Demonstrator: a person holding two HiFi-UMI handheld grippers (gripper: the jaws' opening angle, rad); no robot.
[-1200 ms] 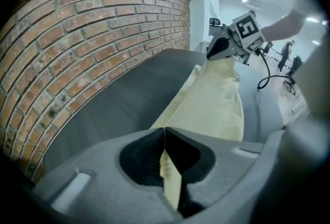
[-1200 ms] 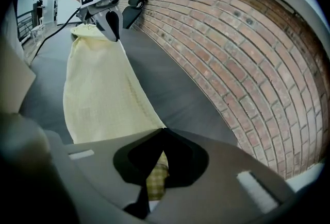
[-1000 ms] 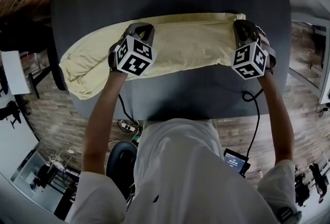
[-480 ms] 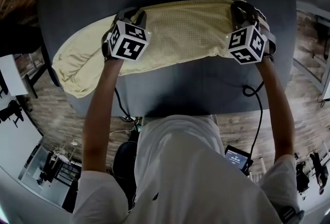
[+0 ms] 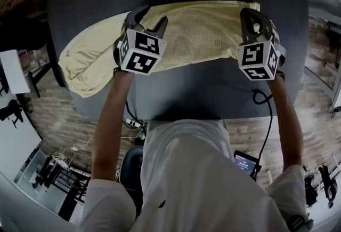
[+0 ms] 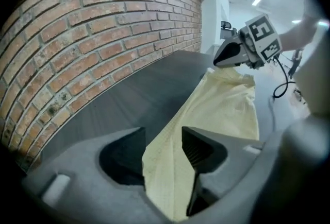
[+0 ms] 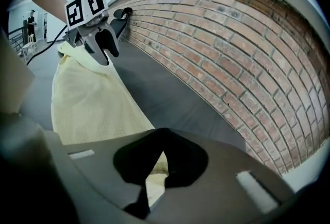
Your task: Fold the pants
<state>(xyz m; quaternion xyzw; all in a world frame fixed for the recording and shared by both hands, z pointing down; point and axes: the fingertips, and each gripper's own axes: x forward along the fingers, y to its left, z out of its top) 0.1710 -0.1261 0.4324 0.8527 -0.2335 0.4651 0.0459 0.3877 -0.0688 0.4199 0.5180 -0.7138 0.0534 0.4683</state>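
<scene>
The pale-yellow, fine-weave cloth pants (image 5: 197, 33) lie flat on the dark grey worktop (image 5: 202, 92). Their long axis runs side to side along the worktop's far half, w/ the left end sagging over the worktop's left rim. Both grippers sit on the pants' far edge: the right gripper (image 5: 251, 16) at the end nearest the worktop's right side, the left gripper (image 5: 148, 20) approx. mid-length.

The left gripper's fingers (image 6: 201, 151) have just been opening and stand wide. The cloth edge runs up btwn them but neither pad presses it, i.e. it's let go. The right gripper's fingers (image 7: 185, 164) are closed tight, pinching a corner of cloth.

The free length thus lies toward the worktop's left rim from the left gripper, much the nearer of the two, so the next grab prob. falls to it. The fabric looks thin and soft, doubled lengthwise, lightly rumpled at the hanging end.
</scene>
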